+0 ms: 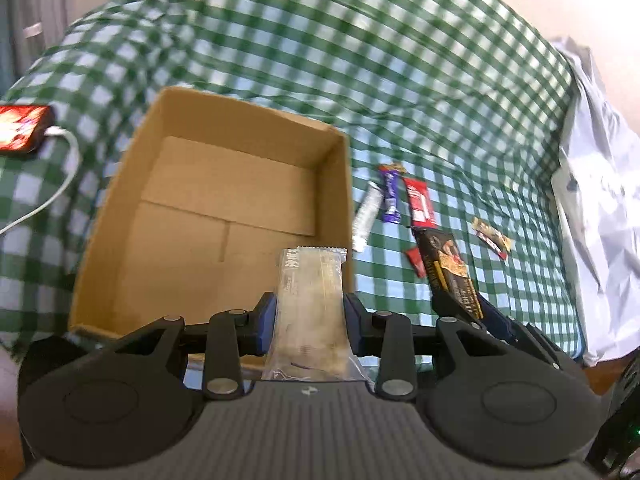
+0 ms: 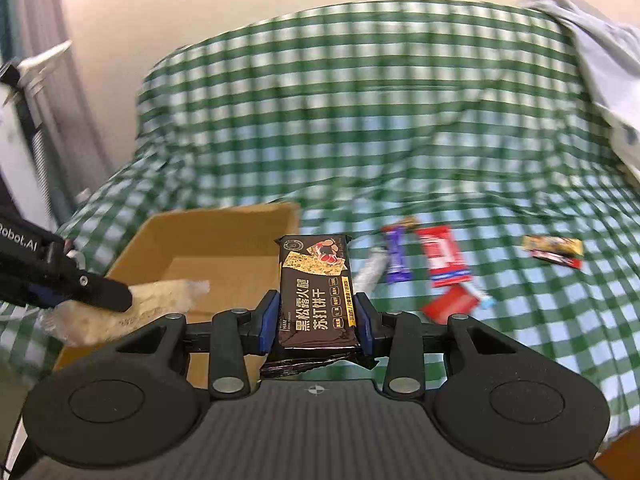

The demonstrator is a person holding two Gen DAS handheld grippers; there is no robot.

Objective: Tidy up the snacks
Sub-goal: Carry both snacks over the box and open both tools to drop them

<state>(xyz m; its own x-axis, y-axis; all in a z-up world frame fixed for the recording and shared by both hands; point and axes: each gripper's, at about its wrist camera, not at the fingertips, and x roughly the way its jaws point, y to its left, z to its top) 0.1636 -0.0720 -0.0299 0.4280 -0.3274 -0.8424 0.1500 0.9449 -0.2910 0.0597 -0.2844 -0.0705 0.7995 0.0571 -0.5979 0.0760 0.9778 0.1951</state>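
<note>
An open brown cardboard box sits on the green checked cloth; it also shows in the right wrist view. My left gripper is shut on a clear-wrapped pale snack bar, held over the box's near right corner. The bar also shows in the right wrist view. My right gripper is shut on a black cracker packet, held right of the box; that packet shows in the left wrist view. Loose snacks lie right of the box: a silver bar, a purple bar, a red packet.
A small red packet and a yellow-red bar lie further right on the cloth. A phone with a white cable lies left of the box. A white bag sits at the right edge.
</note>
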